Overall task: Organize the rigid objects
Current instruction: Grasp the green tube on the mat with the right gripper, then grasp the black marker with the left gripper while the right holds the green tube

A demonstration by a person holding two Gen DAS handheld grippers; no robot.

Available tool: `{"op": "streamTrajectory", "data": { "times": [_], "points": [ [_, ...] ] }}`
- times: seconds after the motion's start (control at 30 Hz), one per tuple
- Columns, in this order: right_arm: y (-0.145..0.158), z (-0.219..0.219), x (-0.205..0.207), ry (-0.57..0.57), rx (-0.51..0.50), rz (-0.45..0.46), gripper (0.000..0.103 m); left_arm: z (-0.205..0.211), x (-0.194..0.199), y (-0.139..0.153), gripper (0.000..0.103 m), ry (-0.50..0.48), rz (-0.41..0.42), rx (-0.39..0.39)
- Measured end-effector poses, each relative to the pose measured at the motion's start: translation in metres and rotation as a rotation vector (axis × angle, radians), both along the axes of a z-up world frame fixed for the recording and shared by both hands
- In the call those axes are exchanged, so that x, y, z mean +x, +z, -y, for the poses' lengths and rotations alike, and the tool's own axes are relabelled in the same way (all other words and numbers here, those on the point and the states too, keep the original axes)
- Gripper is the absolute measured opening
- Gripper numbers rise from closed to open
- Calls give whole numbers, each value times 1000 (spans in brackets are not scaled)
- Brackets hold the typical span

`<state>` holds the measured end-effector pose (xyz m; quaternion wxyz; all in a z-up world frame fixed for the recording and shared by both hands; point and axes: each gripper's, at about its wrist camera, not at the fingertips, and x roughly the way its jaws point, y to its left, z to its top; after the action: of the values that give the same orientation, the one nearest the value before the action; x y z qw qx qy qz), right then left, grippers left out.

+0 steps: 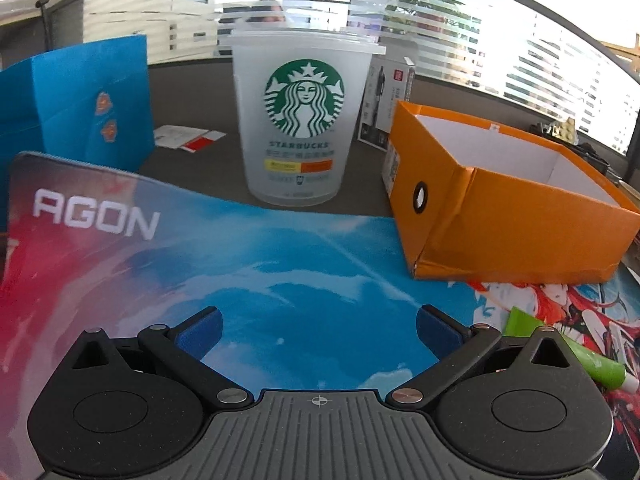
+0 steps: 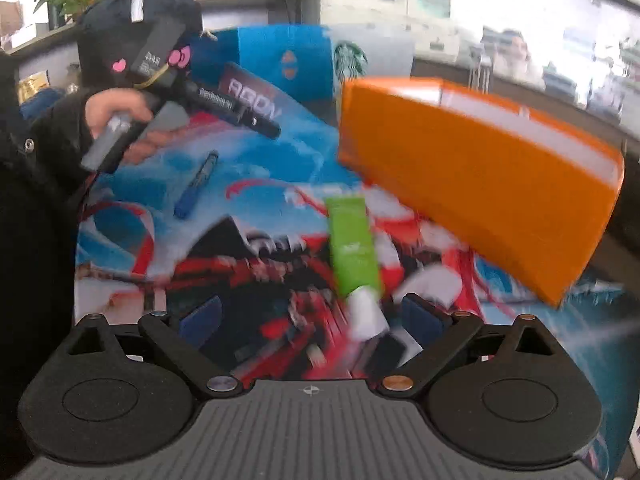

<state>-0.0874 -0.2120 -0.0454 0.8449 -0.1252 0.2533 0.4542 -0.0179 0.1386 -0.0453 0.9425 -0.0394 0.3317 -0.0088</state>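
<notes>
My left gripper (image 1: 318, 334) is open over the printed desk mat (image 1: 280, 272), with nothing between its blue pads. Ahead of it stand a frosted Starbucks cup (image 1: 300, 120) and an open, empty orange box (image 1: 500, 200). A green tube (image 1: 580, 356) lies at the right. In the blurred right wrist view, my right gripper (image 2: 316, 320) is open. The green tube (image 2: 352, 240) lies on the mat (image 2: 240, 272) with its white cap between the pads, near the right one and not pinched. A blue pen (image 2: 196, 188) lies to the left. The orange box (image 2: 480, 184) is to the right.
A blue paper bag (image 1: 92, 100) stands at the back left. A pen carton (image 1: 384, 100) leans behind the cup, and papers (image 1: 188, 138) lie on the desk. A person's hand (image 2: 116, 112) holds the other gripper at the left of the right wrist view. Glass partitions ring the desk.
</notes>
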Motion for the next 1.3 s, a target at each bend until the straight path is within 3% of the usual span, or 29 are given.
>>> {"op": "streamTrajectory", "data": {
  "times": [0.1, 0.17, 0.2, 0.23, 0.27, 0.37, 0.6, 0.73, 0.8, 0.9, 0.97, 1.17, 1.2, 1.23, 1.27, 1.3],
  "points": [
    [1, -13, 13, -98, 25, -6, 96, 1, -15, 2, 103, -24, -12, -20],
    [-5, -26, 18, -129, 5, -7, 90, 2, -28, 5, 103, -31, 0, -12],
    [-8, -32, 21, -143, -11, -7, 79, 3, -36, 6, 103, -26, 7, -3],
    [-11, -39, 22, -166, -32, -5, 60, 2, -41, 7, 103, -20, 10, 2],
    [-14, -44, 24, -189, -58, -5, 50, 1, -47, 7, 103, -12, 7, 7],
    [-15, -43, 26, -249, -41, -11, 33, -3, -62, 7, 103, 4, -13, 22],
    [-19, -53, 22, -297, -63, 14, 31, -1, -86, 4, 103, 35, -61, 68],
    [-20, -54, 20, -309, -61, 16, 34, 4, -84, -16, 103, -1, -134, -16],
    [-20, -55, 20, -327, -68, 24, 38, 8, -89, -22, 102, 22, -78, -21],
    [-19, -57, 16, -347, -73, 38, 39, 22, -91, -31, 98, 2, -17, 89],
    [-19, -59, 13, -347, -84, 53, 38, 25, -93, -34, 96, -13, 27, 92],
    [-19, -66, 9, -326, -101, 64, 29, 26, -79, -32, 95, -24, 20, 86],
    [-19, -68, 8, -324, -102, 65, 29, 27, -77, -32, 94, -26, 18, 87],
    [-19, -69, 8, -324, -102, 66, 29, 26, -76, -31, 83, -26, 27, 88],
    [-19, -70, 7, -322, -101, 65, 29, 26, -76, -30, 61, -20, 39, 88],
    [-19, -71, 7, -320, -98, 62, 29, 25, -75, -29, 45, -15, 54, 90]
  ]
}}
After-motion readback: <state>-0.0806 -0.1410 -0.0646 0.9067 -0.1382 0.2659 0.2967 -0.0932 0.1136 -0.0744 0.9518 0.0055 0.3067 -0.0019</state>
